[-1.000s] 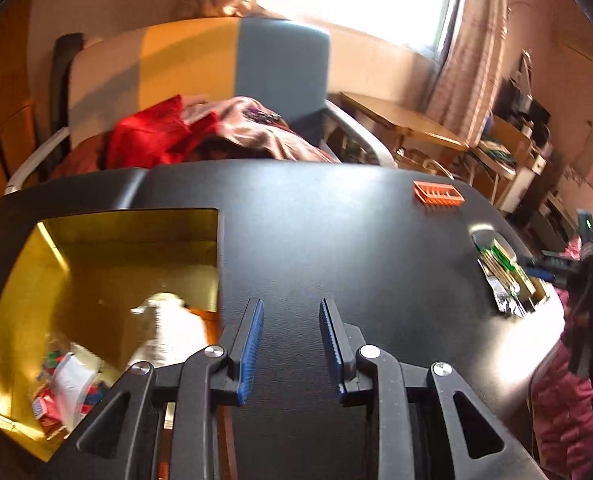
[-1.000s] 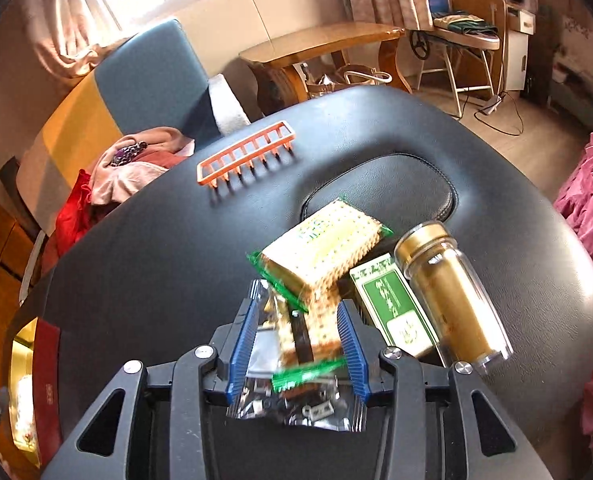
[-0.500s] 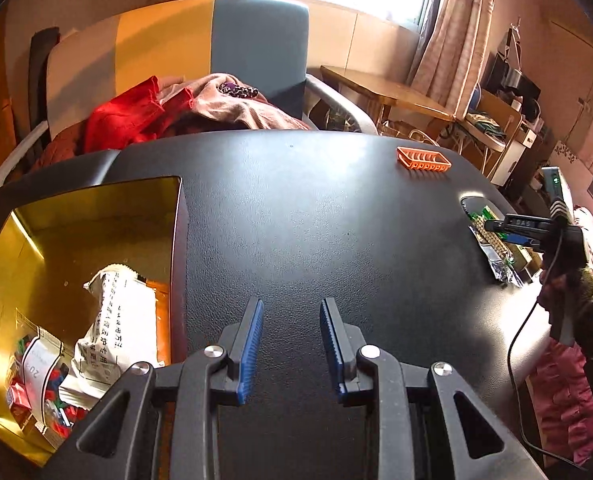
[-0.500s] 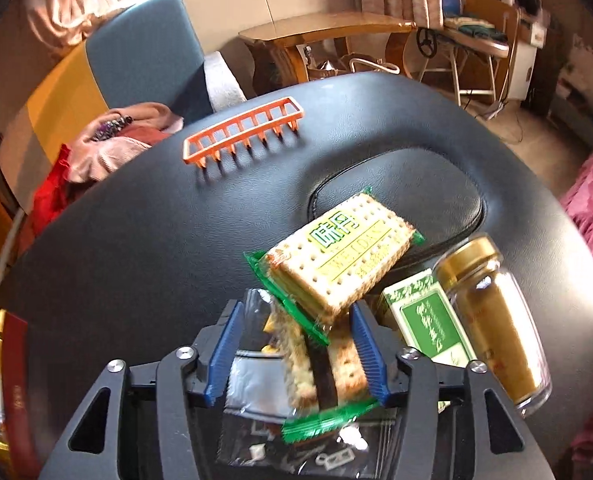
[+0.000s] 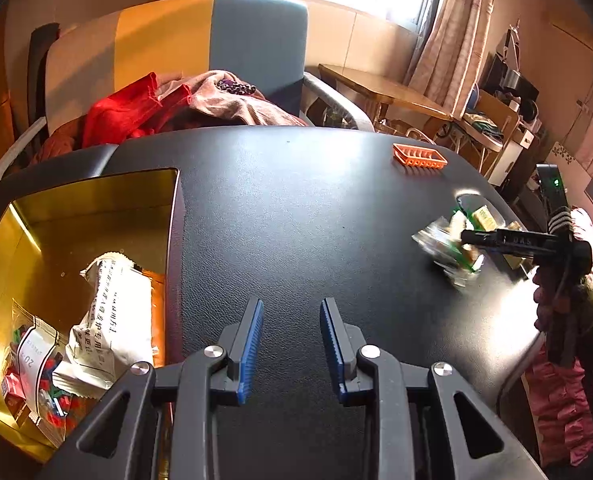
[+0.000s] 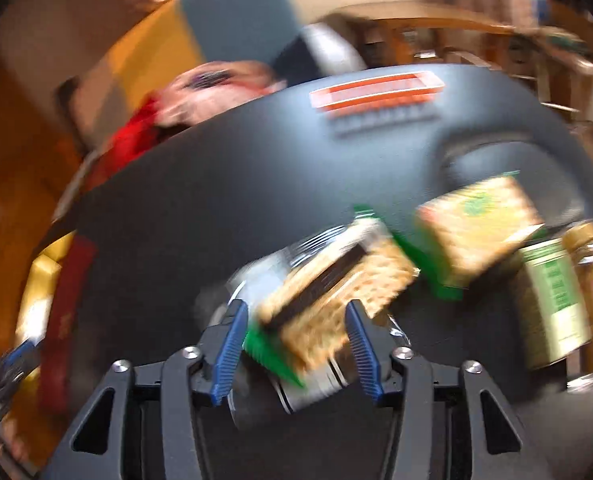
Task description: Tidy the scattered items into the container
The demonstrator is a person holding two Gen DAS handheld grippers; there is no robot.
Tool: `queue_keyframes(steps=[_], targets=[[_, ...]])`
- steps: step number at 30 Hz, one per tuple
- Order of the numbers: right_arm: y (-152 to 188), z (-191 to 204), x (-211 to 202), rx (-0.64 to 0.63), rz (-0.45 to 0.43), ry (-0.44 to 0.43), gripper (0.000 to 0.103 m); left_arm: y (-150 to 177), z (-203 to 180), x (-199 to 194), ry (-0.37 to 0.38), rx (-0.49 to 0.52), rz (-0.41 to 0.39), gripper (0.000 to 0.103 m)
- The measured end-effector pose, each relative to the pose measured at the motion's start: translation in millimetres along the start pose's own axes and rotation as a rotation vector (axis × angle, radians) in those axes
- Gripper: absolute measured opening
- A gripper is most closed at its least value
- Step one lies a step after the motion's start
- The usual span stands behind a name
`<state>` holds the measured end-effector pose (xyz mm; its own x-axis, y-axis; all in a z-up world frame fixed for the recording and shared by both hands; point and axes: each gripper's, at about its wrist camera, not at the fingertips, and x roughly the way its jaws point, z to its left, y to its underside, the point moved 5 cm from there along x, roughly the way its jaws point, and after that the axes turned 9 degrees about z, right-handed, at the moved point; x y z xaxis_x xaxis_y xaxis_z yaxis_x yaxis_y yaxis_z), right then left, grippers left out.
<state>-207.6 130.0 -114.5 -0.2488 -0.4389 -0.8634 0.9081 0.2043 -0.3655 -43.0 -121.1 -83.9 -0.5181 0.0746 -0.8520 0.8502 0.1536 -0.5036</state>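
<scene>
plainly, the step in hand is a carry: one cracker packet is gripped on the right side of the black counter (image 5: 296, 216), and the gold box (image 5: 76, 208) that serves as the container sits at the counter's 9 o'clock edge in the left wrist view. that box already holds a white packet (image 5: 112, 320) and a clear bag of small coloured bits (image 5: 36, 364). the next move, as i judge it, calls for bringing the packet across the counter toward 9 o'clock, keeping it level above the box's rim, and letting go only once it is over the opening.

still out on the counter are a second cracker packet (image 6: 480, 232) at about 2 o'clock of the gripped one, a green carton (image 6: 552, 304) and a gold-capped jar (image 6: 592, 276) at 3 o'clock, and an orange comb-like rack (image 6: 376, 92) well apart at 12 o'clock.

the right hand-held gripper (image 6: 292, 344) is closed to a middling width around the cracker packet (image 6: 336, 296), whose crinkly clear wrapper sticks out beyond the blue pads; the right view is badly blurred, so whether both pads press it i cannot tell for sure. the left hand-held gripper (image 5: 290, 344) hangs over bare counter near the box, its fingers parted to a moderate gap, with nothing between them.
</scene>
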Motion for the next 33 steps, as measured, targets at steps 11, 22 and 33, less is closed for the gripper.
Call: queue_keyframes(steps=[11, 22, 33], targets=[[-12, -10, -19, 0.064, -0.073, 0.067, 0.050, 3, -1, -3, 0.000, 0.009, 0.005, 0.029], [-29, -18, 10, 0.068, 0.090, 0.077, 0.052, 10, -10, 0, 0.014, 0.040, 0.021, 0.030], [69, 28, -26, 0.042, 0.045, -0.137, 0.056, -4, -45, 13, 0.140, 0.054, 0.071, 0.035]])
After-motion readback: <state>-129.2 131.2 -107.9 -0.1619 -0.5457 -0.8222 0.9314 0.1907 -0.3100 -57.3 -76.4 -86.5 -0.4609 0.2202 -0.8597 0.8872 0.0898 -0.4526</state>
